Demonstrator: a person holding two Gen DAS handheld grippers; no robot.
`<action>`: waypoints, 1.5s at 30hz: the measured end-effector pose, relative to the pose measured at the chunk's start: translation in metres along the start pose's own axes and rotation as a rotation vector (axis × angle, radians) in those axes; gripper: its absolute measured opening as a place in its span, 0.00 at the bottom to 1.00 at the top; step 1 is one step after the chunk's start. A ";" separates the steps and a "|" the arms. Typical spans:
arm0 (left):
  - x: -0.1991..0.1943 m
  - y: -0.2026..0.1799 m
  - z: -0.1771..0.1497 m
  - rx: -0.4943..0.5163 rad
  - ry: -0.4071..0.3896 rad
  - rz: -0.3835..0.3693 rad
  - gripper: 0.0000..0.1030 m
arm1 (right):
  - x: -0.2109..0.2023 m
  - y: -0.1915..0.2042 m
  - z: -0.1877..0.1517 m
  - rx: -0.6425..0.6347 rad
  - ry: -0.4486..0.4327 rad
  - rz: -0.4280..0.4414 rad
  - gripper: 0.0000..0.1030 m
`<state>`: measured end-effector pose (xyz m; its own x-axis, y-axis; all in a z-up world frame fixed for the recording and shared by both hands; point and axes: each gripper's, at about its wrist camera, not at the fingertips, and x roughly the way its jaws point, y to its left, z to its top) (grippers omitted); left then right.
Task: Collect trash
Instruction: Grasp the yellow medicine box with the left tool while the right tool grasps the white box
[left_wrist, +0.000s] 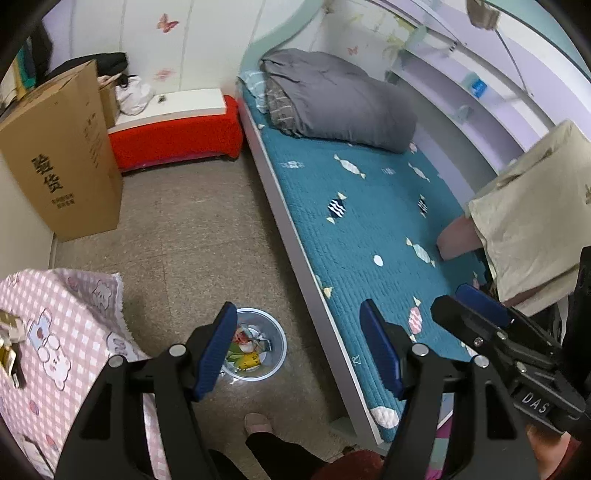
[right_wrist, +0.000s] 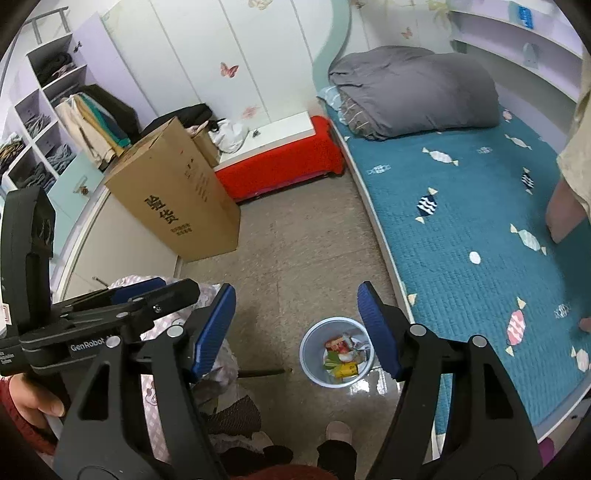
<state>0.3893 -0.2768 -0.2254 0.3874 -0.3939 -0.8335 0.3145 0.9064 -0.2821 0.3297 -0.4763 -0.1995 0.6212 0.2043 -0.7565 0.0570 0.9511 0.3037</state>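
The left gripper (left_wrist: 299, 347) has its blue-padded jaws spread with nothing between them, and the right gripper (right_wrist: 297, 330) is spread and empty too. No earlier view shows how they came to stand so.

Both tools hang above a pale, translucent wastebasket (right_wrist: 314, 338) on the speckled floor. In the right wrist view it sits between the jaws; in the left wrist view the left finger (left_wrist: 218, 347) covers part of its rim. Inside lie crumpled wrappers (right_wrist: 341, 356), red, yellow and green, whose print is too small to read.

The right tool's body, seen from the left wrist, carries "DAS"; the left tool's body, seen from the right wrist, reads "GenRobot", with smaller lettering cut off at the frame edge.

A slippered foot (right_wrist: 338, 432) stands just below the basket. Left of the tools, a pink checked cloth (left_wrist: 55, 332) with cartoon bears drapes over something hidden.

Farther off stands a tall cardboard box (right_wrist: 177, 192) printed with Chinese characters. Right of the tools runs a teal candy-print bed (right_wrist: 461, 229) with a folded grey quilt (right_wrist: 413, 92) at its far end.
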 end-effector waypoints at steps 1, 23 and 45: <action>-0.002 0.004 -0.002 -0.012 -0.003 0.004 0.66 | 0.002 0.003 0.000 -0.006 0.006 0.006 0.66; -0.113 0.272 -0.116 -0.573 -0.073 0.365 0.65 | 0.119 0.231 -0.044 -0.357 0.284 0.281 0.66; -0.048 0.420 -0.113 -0.316 0.076 0.642 0.58 | 0.234 0.389 -0.060 -0.330 0.346 0.262 0.68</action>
<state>0.4054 0.1403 -0.3578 0.3464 0.2333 -0.9086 -0.2259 0.9608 0.1606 0.4500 -0.0447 -0.2935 0.2852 0.4556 -0.8432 -0.3478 0.8690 0.3519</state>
